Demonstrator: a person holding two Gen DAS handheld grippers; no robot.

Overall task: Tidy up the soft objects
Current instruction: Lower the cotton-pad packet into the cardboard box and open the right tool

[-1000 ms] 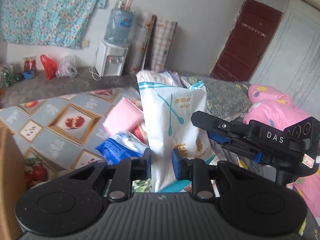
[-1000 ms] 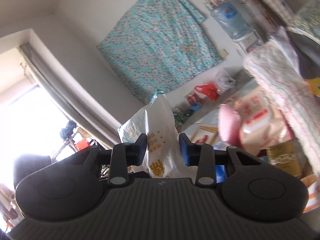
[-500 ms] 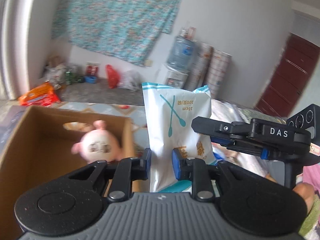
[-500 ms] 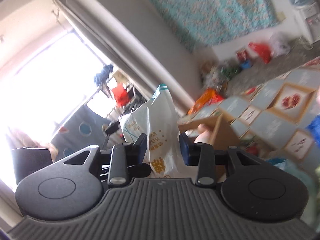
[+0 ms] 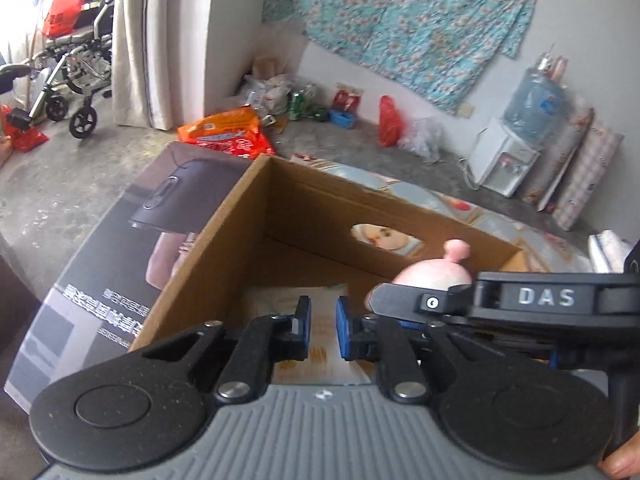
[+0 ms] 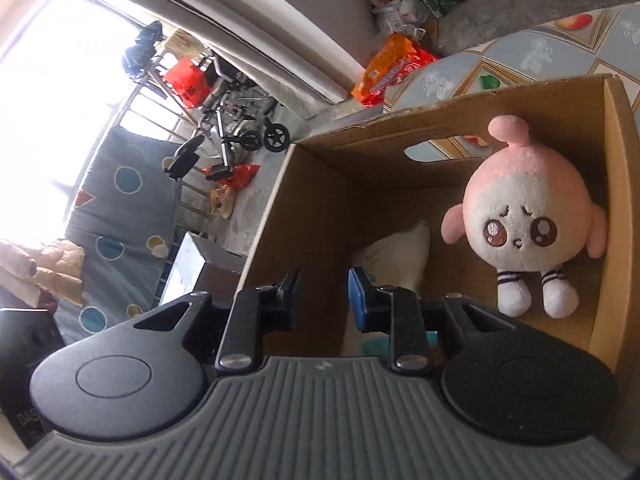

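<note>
Box [image 5: 312,200] holding plush [image 6: 528,220] by one wall and white bag [image 6: 400,252] on its floor; left gripper [image 5: 322,332] closed above bag; right gripper [image 6: 324,296] narrow, jaws just closing, nothing between

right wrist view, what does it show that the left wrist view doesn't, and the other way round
Only the right wrist view: the pink plush toy's face and striped legs, a bright window, a blue spotted cushion.
Only the left wrist view: the water dispenser, the floral cloth on the wall, the box's printed outer side.
Both: the cardboard box, the plush inside it, a white bag, the orange packet, the wheelchair.
</note>
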